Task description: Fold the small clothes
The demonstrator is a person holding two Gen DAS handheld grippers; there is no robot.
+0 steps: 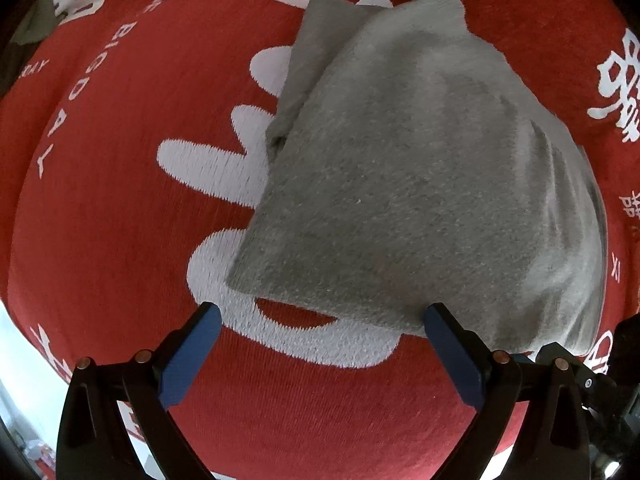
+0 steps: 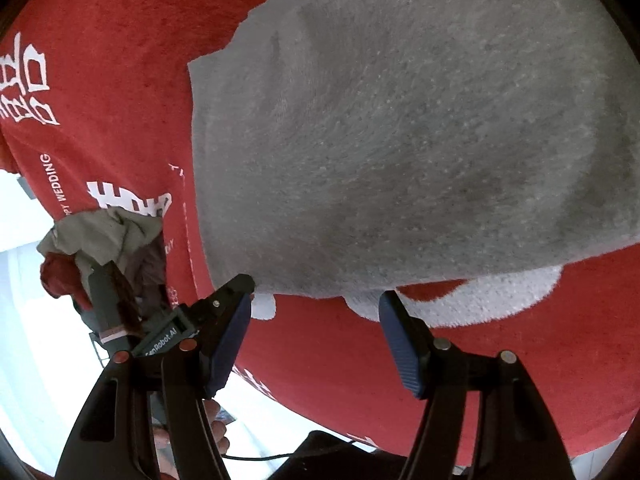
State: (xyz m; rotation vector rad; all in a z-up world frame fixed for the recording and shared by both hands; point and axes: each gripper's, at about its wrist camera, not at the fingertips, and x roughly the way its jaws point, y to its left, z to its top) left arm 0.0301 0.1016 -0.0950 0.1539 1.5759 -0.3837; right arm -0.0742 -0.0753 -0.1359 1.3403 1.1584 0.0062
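Observation:
A grey fleecy garment (image 1: 420,184) lies folded on a red cloth with white lettering (image 1: 100,208). My left gripper (image 1: 322,316) is open and empty, its blue pads (image 1: 192,352) just short of the garment's near edge. In the right wrist view the same grey garment (image 2: 400,128) fills most of the frame. My right gripper (image 2: 316,300) is open and empty at the garment's near edge, with its left fingertip touching or almost touching the hem.
The red cloth (image 2: 112,92) covers the work surface. A heap of other small clothes (image 2: 104,248) lies at its left edge in the right wrist view. The other gripper's body (image 2: 160,340) shows beside it. The cloth's edge falls off to a pale floor (image 2: 40,320).

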